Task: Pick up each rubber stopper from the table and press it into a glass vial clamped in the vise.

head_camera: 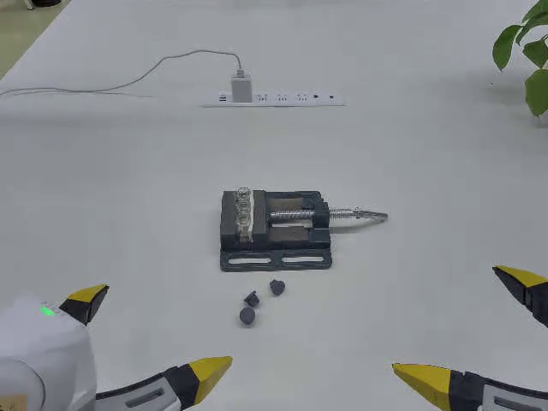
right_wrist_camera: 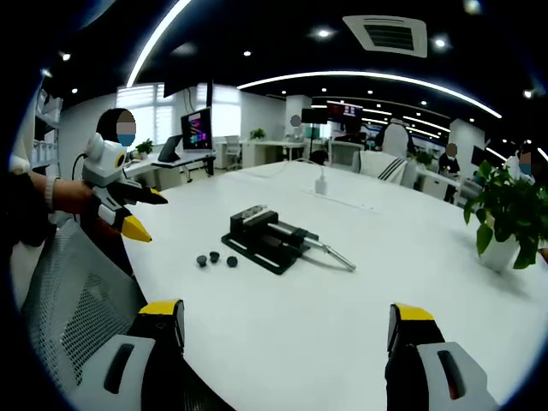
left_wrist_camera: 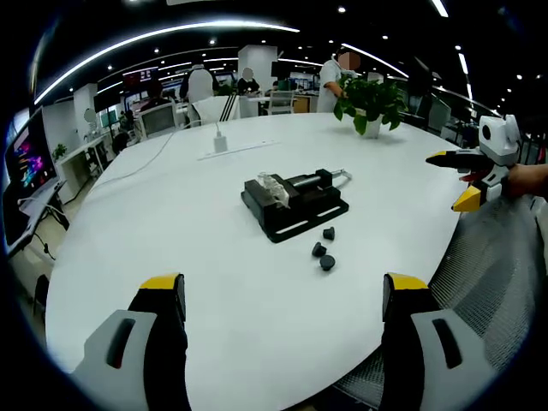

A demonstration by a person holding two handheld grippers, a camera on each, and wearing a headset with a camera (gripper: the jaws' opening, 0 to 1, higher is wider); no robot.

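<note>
Holds left tool [head_camera: 150, 338] and right tool [head_camera: 467, 330] wide open, empty, well back from vise [head_camera: 274, 244]. Sees three stoppers [head_camera: 252, 299] loose on table [head_camera: 128, 188] just before vise, vials [head_camera: 244, 210] clamped in it. Risks flicking small stopper away on off-centre pinch; risks cracking vial by pressing askew.

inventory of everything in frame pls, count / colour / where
table: one, white, under everything
vise: one, black, table centre
vials: about three (hard to count), clear glass, clamped in the vise
stoppers: three, dark grey, loose on the table on the near side of the vise
power strip: one, white, far side of the table
charger: one, white, plugged into the power strip
cable: one, white, runs left from the charger
plant: one, green, far right
people: several, office background
left gripper: one, yellow-tipped jaws apart, near edge, holding nothing
right gripper: one, yellow-tipped jaws apart, near edge, holding nothing
</note>
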